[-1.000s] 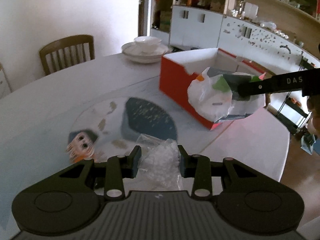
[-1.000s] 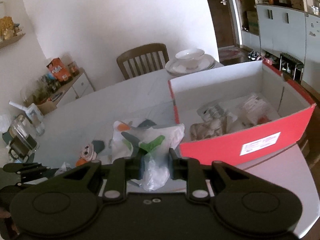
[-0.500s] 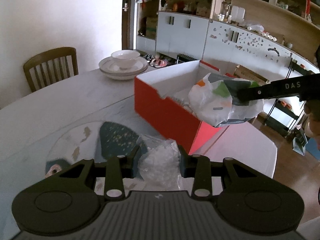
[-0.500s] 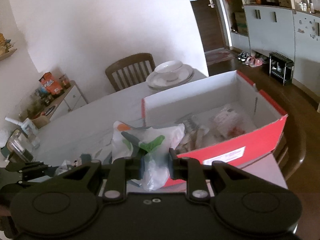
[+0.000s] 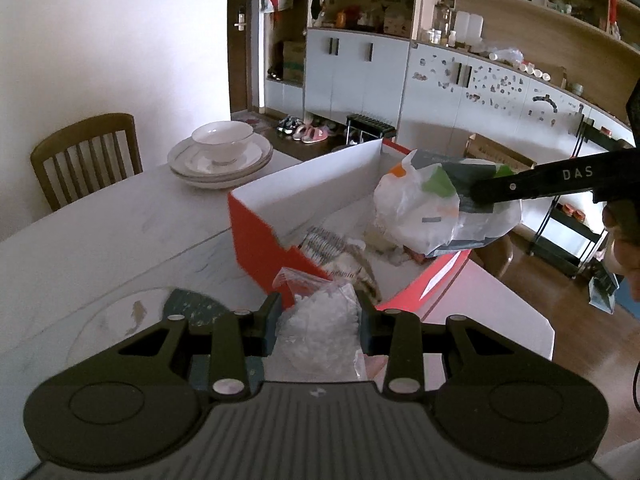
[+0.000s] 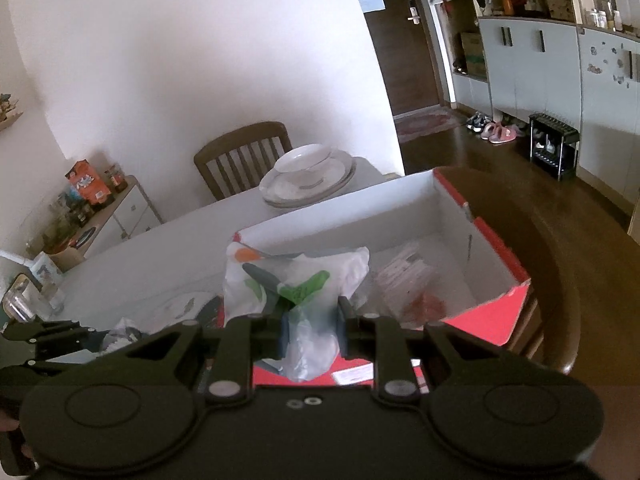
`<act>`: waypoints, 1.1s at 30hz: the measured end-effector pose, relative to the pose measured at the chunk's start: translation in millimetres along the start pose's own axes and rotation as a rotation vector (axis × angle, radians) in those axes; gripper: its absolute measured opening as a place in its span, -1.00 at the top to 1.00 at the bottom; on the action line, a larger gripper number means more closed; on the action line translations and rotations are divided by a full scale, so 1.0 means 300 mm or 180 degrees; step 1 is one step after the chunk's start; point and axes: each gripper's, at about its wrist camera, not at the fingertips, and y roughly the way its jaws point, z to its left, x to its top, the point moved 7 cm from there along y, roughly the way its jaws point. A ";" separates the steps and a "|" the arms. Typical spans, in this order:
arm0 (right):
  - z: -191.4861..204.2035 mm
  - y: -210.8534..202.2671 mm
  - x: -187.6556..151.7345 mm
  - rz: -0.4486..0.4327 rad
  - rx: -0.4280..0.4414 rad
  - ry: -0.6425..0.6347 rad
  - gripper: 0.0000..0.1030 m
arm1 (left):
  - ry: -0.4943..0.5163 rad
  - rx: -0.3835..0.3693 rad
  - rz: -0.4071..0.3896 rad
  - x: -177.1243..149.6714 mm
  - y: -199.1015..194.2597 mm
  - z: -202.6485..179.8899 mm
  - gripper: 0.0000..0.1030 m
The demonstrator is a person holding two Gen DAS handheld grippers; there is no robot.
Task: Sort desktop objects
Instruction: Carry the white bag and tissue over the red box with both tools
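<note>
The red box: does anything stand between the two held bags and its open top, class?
Nothing visible does. The right gripper holds the printed plastic bag above the red box, whose top is open. The left gripper holds the clear bag of white bits just short of the box's near corner. Packets already lie inside.

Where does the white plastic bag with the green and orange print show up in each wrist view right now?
Left wrist view: the printed plastic bag hangs at right of centre, pinched by the right gripper above the red box.
Right wrist view: the bag sits at centre, clamped between this gripper's fingers, in front of the box's open top.
Shared landmark: the stacked plates with a bowl beyond the box.
</note>
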 end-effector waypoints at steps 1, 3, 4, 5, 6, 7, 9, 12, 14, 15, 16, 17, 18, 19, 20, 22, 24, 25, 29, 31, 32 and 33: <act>-0.018 0.001 0.007 0.0000 -0.0002 0.0003 0.57 | 0.0009 -0.0001 0.0002 0.009 0.009 -0.007 0.30; -0.050 0.001 0.017 0.0003 -0.0004 0.0010 0.57 | 0.0036 0.0006 0.0001 0.031 0.030 -0.025 0.30; -0.064 0.004 0.023 0.0007 -0.0005 0.0009 0.57 | 0.0047 0.0012 -0.0001 0.040 0.040 -0.036 0.30; -0.080 0.008 0.030 0.0012 -0.0006 0.0004 0.57 | 0.0050 0.0012 -0.0002 0.051 0.051 -0.043 0.30; -0.091 0.012 0.035 0.0017 -0.0008 0.0003 0.57 | 0.0050 0.0008 -0.0002 0.063 0.063 -0.046 0.30; -0.105 0.017 0.042 0.0026 -0.0005 0.0005 0.57 | 0.0053 0.0012 -0.0001 0.074 0.074 -0.051 0.30; -0.129 0.025 0.057 0.0031 -0.0006 -0.0002 0.57 | 0.0068 0.0022 -0.0003 0.097 0.095 -0.063 0.30; -0.160 0.040 0.078 0.0046 -0.0003 -0.0048 0.57 | 0.0091 0.0036 0.0004 0.133 0.131 -0.075 0.30; -0.177 0.051 0.084 0.0084 0.0018 -0.0063 0.56 | 0.0090 0.0033 0.0026 0.156 0.160 -0.081 0.30; -0.186 0.060 0.089 0.0102 0.0024 -0.0067 0.56 | 0.0090 0.0037 0.0045 0.168 0.177 -0.084 0.30; -0.194 0.068 0.093 0.0121 0.0035 -0.0077 0.56 | 0.0088 0.0033 0.0061 0.181 0.193 -0.093 0.30; -0.204 0.073 0.097 0.0132 0.0042 -0.0084 0.56 | 0.0091 0.0033 0.0074 0.193 0.210 -0.097 0.30; -0.210 0.079 0.100 0.0141 0.0046 -0.0096 0.56 | 0.0104 0.0037 0.0088 0.204 0.226 -0.098 0.30; -0.216 0.088 0.103 0.0155 0.0054 -0.0116 0.56 | 0.0117 0.0041 0.0104 0.214 0.244 -0.101 0.30; -0.220 0.094 0.106 0.0167 0.0062 -0.0130 0.56 | 0.0120 0.0038 0.0126 0.224 0.263 -0.102 0.30; -0.229 0.110 0.110 0.0211 0.0081 -0.0161 0.56 | 0.0097 0.0023 0.0173 0.241 0.297 -0.104 0.30; -0.236 0.128 0.114 0.0251 0.0086 -0.0207 0.56 | 0.0094 0.0026 0.0216 0.258 0.333 -0.113 0.30; -0.238 0.136 0.114 0.0269 0.0089 -0.0231 0.56 | 0.0096 0.0029 0.0246 0.265 0.354 -0.113 0.30; -0.242 0.163 0.109 0.0349 0.0125 -0.0324 0.56 | 0.0076 0.0081 0.0367 0.286 0.440 -0.101 0.29; -0.244 0.175 0.104 0.0395 0.0134 -0.0359 0.56 | 0.0094 0.0123 0.0415 0.293 0.480 -0.095 0.29; -0.245 0.183 0.100 0.0425 0.0140 -0.0378 0.56 | 0.0101 0.0148 0.0442 0.296 0.501 -0.091 0.29; -0.244 0.193 0.095 0.0461 0.0142 -0.0398 0.56 | 0.0103 0.0171 0.0481 0.298 0.523 -0.087 0.30</act>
